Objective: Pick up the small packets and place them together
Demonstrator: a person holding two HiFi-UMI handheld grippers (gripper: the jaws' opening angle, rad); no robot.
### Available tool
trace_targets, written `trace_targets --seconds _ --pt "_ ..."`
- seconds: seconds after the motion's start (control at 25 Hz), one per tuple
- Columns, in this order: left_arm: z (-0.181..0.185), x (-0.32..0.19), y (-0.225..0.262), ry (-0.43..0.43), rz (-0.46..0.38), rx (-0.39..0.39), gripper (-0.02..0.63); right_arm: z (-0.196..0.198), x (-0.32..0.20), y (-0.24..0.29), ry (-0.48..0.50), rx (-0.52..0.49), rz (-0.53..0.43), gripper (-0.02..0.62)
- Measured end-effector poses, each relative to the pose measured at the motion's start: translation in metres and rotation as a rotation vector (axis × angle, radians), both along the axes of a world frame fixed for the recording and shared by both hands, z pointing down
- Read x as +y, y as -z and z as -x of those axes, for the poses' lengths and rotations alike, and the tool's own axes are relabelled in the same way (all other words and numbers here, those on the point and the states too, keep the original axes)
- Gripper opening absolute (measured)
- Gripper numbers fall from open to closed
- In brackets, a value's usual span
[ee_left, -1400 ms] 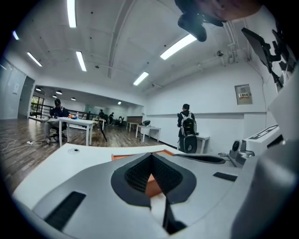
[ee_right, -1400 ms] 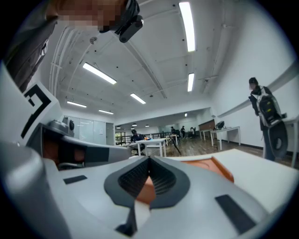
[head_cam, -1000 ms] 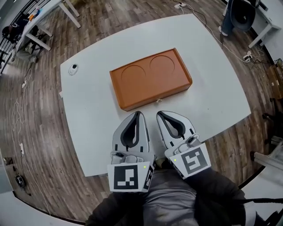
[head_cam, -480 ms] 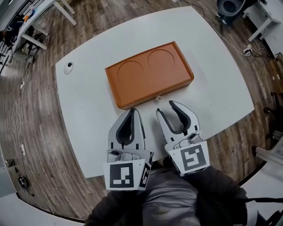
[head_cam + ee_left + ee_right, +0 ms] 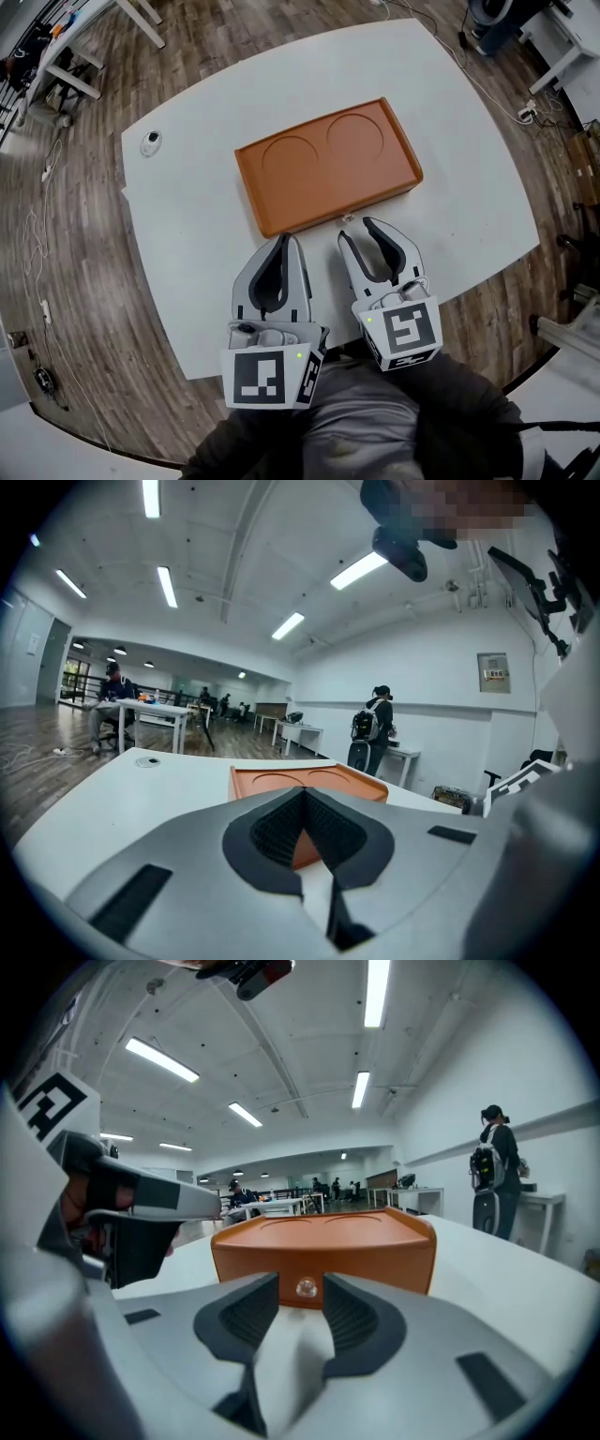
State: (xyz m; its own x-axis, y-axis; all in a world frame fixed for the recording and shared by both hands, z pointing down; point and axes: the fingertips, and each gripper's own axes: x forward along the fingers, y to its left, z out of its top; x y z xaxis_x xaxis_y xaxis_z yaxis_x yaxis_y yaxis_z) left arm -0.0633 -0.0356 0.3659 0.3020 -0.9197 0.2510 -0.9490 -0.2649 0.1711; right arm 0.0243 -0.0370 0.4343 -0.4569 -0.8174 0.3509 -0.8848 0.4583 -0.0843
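Observation:
No small packets are visible in any view. An orange box point(image 5: 326, 167) with two round hollows in its lid lies shut on the white table point(image 5: 187, 216); it also fills the middle of the right gripper view point(image 5: 323, 1241). My right gripper point(image 5: 358, 231) is open at the box's front wall, and its jaws have just been opening. The box's small clear knob point(image 5: 307, 1287) sits just ahead of the gap between them, untouched. My left gripper point(image 5: 282, 241) is shut and empty, a little short of the box's front left corner point(image 5: 281, 785).
A small round white device point(image 5: 152, 142) lies near the table's far left edge. Wooden floor with cables surrounds the table. Other desks and people, one standing with a backpack point(image 5: 489, 1171), are far off in the room.
My right gripper's jaws went from shut to open, and it came forward and down towards the box's front knob. The left gripper stayed shut and about where it was.

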Motion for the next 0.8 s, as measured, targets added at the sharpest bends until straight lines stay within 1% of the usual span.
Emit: trace_targets --seconds 0.2,0.28,0.36,0.44,0.48,0.68,0.8 --pt "0.018 -0.019 0.006 0.011 0.022 0.009 0.0 0.008 -0.012 -0.008 -0.032 0.036 0.095 0.144" --pt "0.026 -0.027 0.004 0.016 0.034 0.011 0.0 0.016 -0.018 -0.011 -0.031 0.035 0.124 0.144" --pt "0.032 -0.032 0.002 0.017 0.047 0.011 0.0 0.021 -0.02 -0.014 -0.035 0.056 0.141 0.144" --pt "0.035 -0.035 0.001 0.01 0.056 0.011 0.0 0.022 -0.019 -0.015 -0.048 0.086 0.144 0.137" --pt "0.036 -0.037 -0.001 0.005 0.06 0.013 0.0 0.021 -0.019 -0.015 -0.054 0.1 0.141 0.081" --pt "0.037 -0.044 -0.014 -0.005 0.087 0.013 0.0 0.023 -0.022 -0.014 -0.056 0.118 0.124 0.078" --pt "0.031 -0.046 -0.012 -0.018 0.08 0.012 0.0 0.022 -0.022 -0.018 -0.051 0.113 0.13 0.077"
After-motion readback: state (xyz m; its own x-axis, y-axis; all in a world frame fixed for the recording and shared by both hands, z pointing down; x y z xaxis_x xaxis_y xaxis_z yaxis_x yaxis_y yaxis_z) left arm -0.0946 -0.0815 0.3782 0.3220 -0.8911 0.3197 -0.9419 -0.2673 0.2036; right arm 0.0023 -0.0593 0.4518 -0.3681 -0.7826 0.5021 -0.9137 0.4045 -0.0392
